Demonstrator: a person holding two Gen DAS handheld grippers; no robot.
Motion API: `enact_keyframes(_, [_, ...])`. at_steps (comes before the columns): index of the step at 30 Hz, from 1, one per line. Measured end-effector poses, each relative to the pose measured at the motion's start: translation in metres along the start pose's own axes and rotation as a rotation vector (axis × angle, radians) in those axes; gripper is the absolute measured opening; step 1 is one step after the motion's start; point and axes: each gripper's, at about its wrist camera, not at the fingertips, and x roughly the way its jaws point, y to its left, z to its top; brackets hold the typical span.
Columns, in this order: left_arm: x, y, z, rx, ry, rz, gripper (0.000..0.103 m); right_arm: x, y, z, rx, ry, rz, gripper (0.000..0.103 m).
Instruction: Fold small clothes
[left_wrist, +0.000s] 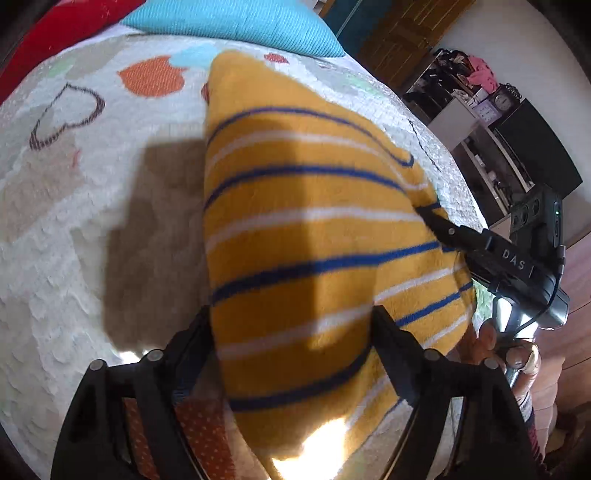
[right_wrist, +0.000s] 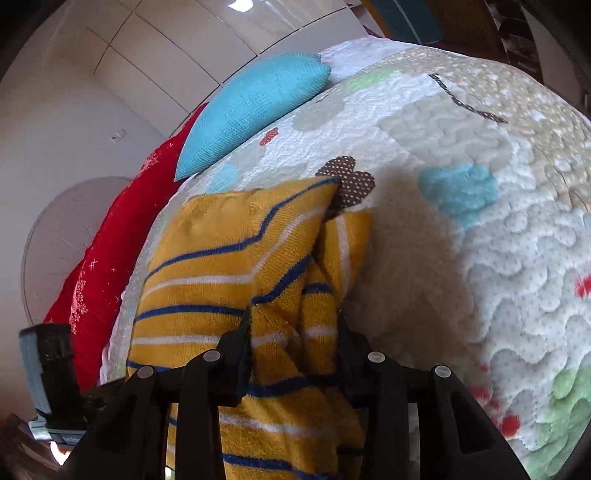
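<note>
Two grippers on one garment. Garment (left_wrist: 314, 240) is mustard yellow with blue and white stripes, lying on the quilt (left_wrist: 74, 240), which has heart and blob patches. Mostly flat, long axis running away from the left wrist camera toward a teal cushion (left_wrist: 236, 22); a red blanket (right_wrist: 110, 258) sits beyond the cushion, along the bed's far edge.

Left gripper (left_wrist: 291, 332): jaws spread wide, one finger at each side of the garment's near end. Cloth lies between them, and the pads don't look to be pressing it, so released.

Right gripper (right_wrist: 295, 332): jaws partly closed with a bunched, raised fold of the garment between the fingers (right_wrist: 240, 350). Cloth is gathered up and wrinkled there, so it reads as pinched. In the left view the same gripper comes in from the right, tip on the garment's right edge, a hand (left_wrist: 509, 350) on its handle.

Shelves and a clock (left_wrist: 501, 100) stand against the wall behind.
</note>
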Motion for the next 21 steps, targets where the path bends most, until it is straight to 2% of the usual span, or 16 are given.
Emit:
enact_keyframes(2, [-0.011, -0.001, -0.014, 0.007, -0.037, 0.009, 0.085, -0.009, -0.008, -0.005, 0.032, -0.011, 0.006, 0.045])
enact_keyframes(3, [-0.018, -0.002, -0.019, 0.008, -0.045, 0.016, 0.085, -0.015, -0.010, -0.008, 0.035, -0.015, -0.009, 0.050])
enact_keyframes(6, [-0.053, -0.006, -0.040, 0.011, -0.136, 0.075, 0.085, -0.033, -0.002, -0.012, -0.002, -0.049, -0.092, 0.052])
enact_keyframes(9, [-0.097, -0.016, -0.064, 0.062, -0.283, 0.200, 0.085, -0.069, 0.031, -0.016, -0.108, -0.182, -0.206, 0.055])
enact_keyframes(11, [-0.128, -0.023, -0.084, 0.088, -0.412, 0.292, 0.088, -0.085, 0.059, -0.018, -0.175, -0.251, -0.206, 0.055])
enact_keyframes(12, [-0.143, -0.027, -0.092, 0.093, -0.486, 0.335, 0.093, -0.089, 0.071, -0.020, -0.199, -0.268, -0.191, 0.055])
enact_keyframes(14, [-0.176, -0.033, -0.104, 0.085, -0.641, 0.405, 0.103, -0.085, 0.093, -0.024, -0.246, -0.251, -0.149, 0.055])
enact_keyframes(16, [-0.203, -0.035, -0.116, 0.061, -0.752, 0.435, 0.103, -0.066, 0.107, -0.030, -0.278, -0.202, -0.146, 0.055])
enact_keyframes(18, [-0.224, -0.036, -0.123, 0.042, -0.789, 0.403, 0.103, -0.038, 0.109, -0.042, -0.283, -0.123, -0.168, 0.055])
enact_keyframes(20, [-0.236, -0.037, -0.128, 0.036, -0.776, 0.371, 0.103, -0.007, 0.096, -0.054, -0.246, -0.010, -0.214, 0.055])
enact_keyframes(21, [-0.240, -0.037, -0.132, 0.028, -0.778, 0.388, 0.103, -0.004, 0.092, -0.063, -0.244, -0.014, -0.235, 0.055])
